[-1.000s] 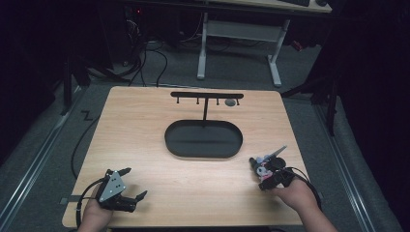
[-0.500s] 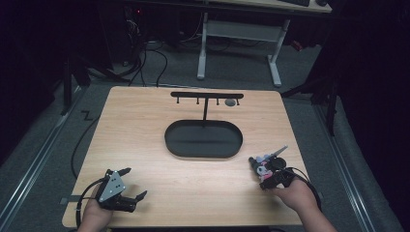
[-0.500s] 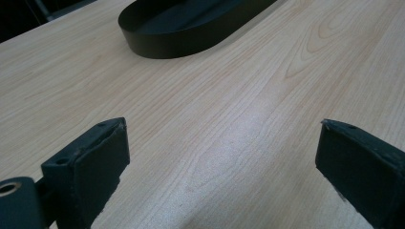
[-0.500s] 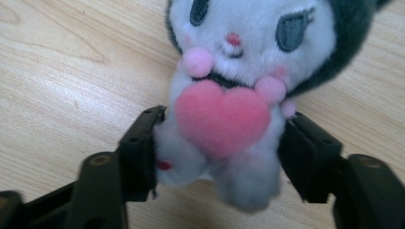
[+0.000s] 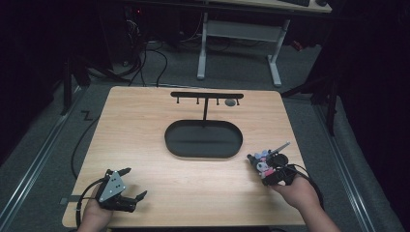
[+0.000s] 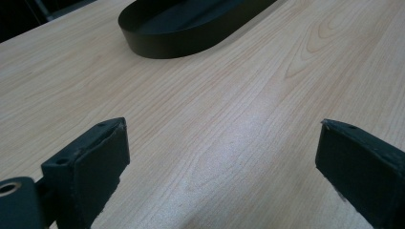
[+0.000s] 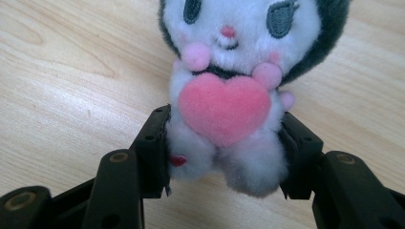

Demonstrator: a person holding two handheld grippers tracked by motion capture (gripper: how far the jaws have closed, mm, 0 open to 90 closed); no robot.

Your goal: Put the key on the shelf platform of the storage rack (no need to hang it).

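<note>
Wooden table (image 5: 193, 188) carries a black oval tray (image 5: 203, 139) at centre w/ a black hook rack (image 5: 207, 95) rising behind it; one small round item hangs near the rack's right end, can't tell what.

Left gripper (image 5: 131, 184) sits near the front-left edge, released, jaws wide apart over bare wood, nothing between them.

Right gripper (image 5: 257, 165) is at front right, just off the tray's right end. Its jaws have just been closing and now clench the plush toy (image 7: 229, 90) round the lower body, below the pink heart (image 7: 224, 107); toy lies on the table, head away from the hand.

Step in hand, as I read it: secure the pick. To do it well, keep pads square on the torso, not the soft legs, lift straight up before moving, and watch the plush doesn't squirm out sideways. Left hand should stay clear.
</note>
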